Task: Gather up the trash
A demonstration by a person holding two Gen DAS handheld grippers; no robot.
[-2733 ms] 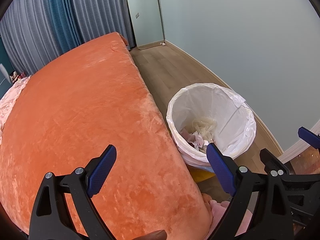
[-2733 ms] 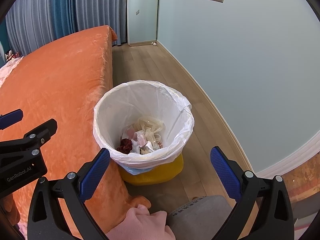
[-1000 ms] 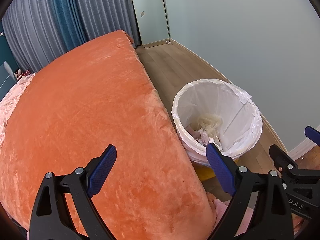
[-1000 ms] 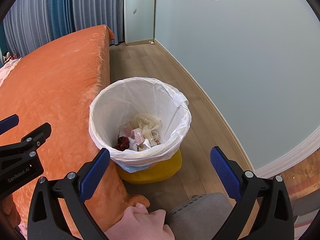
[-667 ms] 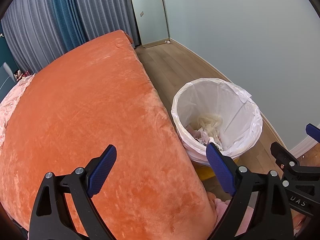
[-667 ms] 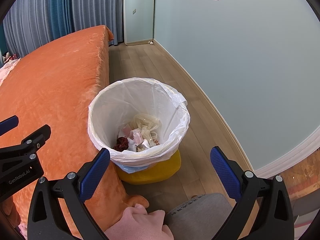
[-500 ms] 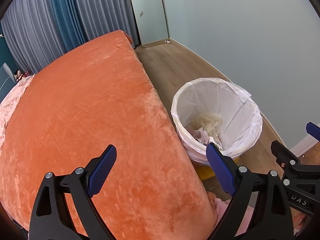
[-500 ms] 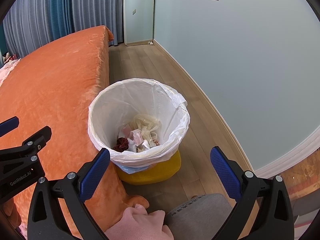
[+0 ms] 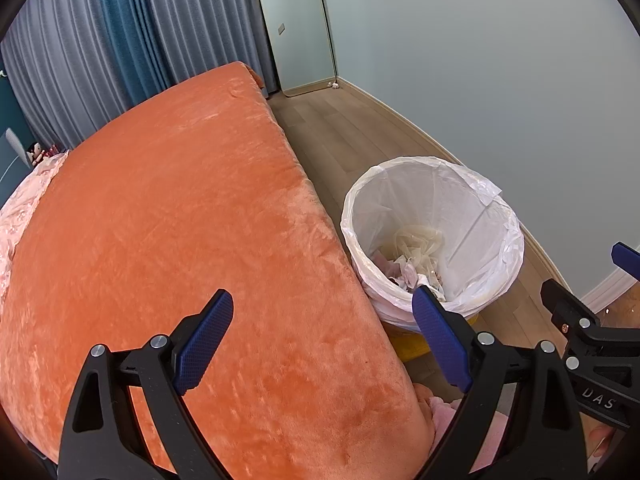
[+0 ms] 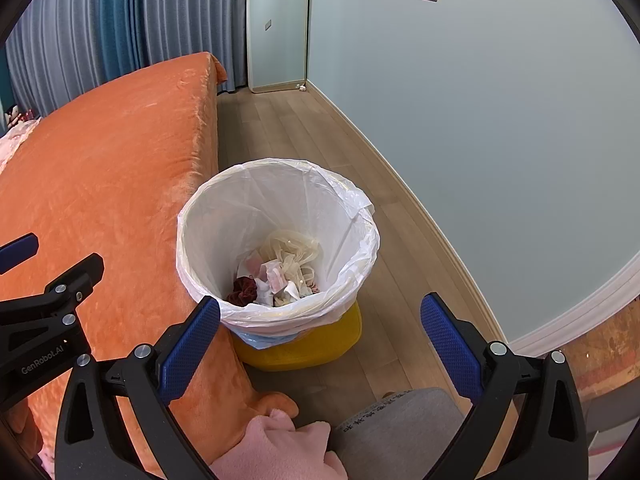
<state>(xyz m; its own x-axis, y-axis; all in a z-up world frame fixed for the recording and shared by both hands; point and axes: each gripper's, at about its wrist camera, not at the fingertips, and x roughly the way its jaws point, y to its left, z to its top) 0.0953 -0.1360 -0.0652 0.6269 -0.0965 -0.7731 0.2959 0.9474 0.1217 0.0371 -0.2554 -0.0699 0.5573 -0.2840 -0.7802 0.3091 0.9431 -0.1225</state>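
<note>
A yellow trash bin with a white plastic liner [image 10: 224,216] stands on the wood floor beside the bed; it also shows in the left wrist view [image 9: 476,200]. Inside lie crumpled tissues, wrappers and a dark red scrap [image 10: 280,272]. My right gripper [image 10: 320,344] is open and empty, held above the near side of the bin. My left gripper [image 9: 322,340] is open and empty, over the near corner of the orange bed [image 9: 160,220], left of the bin.
The orange plush bedspread [image 10: 100,160] fills the left. A pale blue wall [image 10: 480,120] and baseboard run along the right. A mirror [image 10: 276,28] leans at the far end by grey-blue curtains [image 9: 100,40]. Pink cloth [image 10: 280,448] lies at the bottom.
Both grippers have shifted only slightly; the bin has drifted a little lower in the right wrist view. Both stay open and empty.
</note>
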